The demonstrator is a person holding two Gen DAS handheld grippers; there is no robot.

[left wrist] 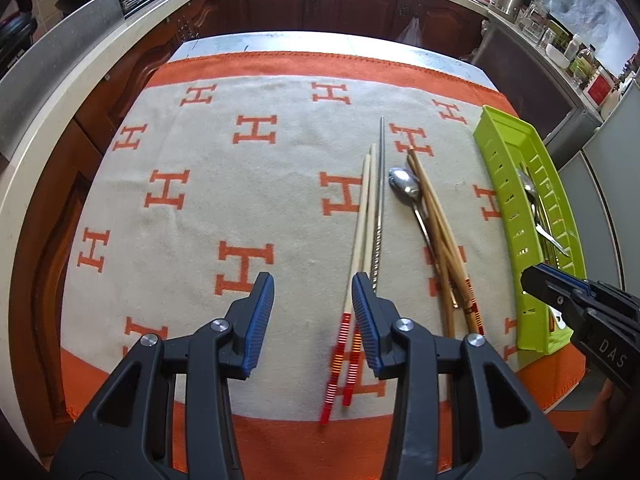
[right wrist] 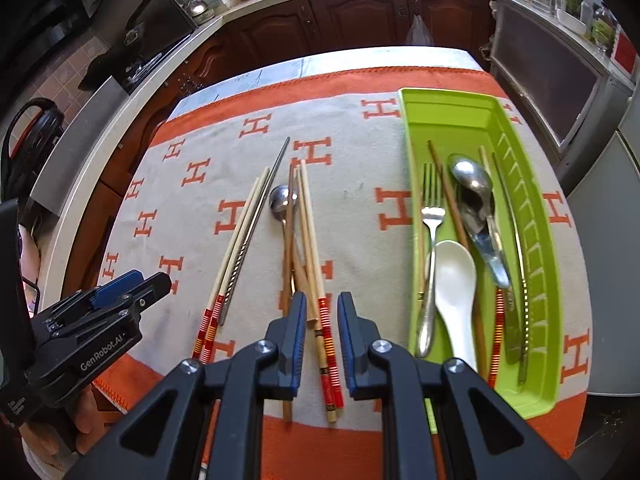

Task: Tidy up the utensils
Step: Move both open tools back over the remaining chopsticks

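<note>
left gripper (left wrist: 313, 312) is low and level in front of me, jaws spread wide, blue pads (left wrist: 262, 320) facing each other with nothing between them. right gripper (right wrist: 322, 344) hangs alongside, jaws parted a narrower way, holding nothing that i can see. from the right wrist view a hand (right wrist: 80, 420) shows, wrapped under the left gripper's handle, fingers curled.

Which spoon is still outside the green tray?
The small metal spoon on the cloth, among brown chopsticks; the white spoon and large metal spoon are in the tray.
</note>
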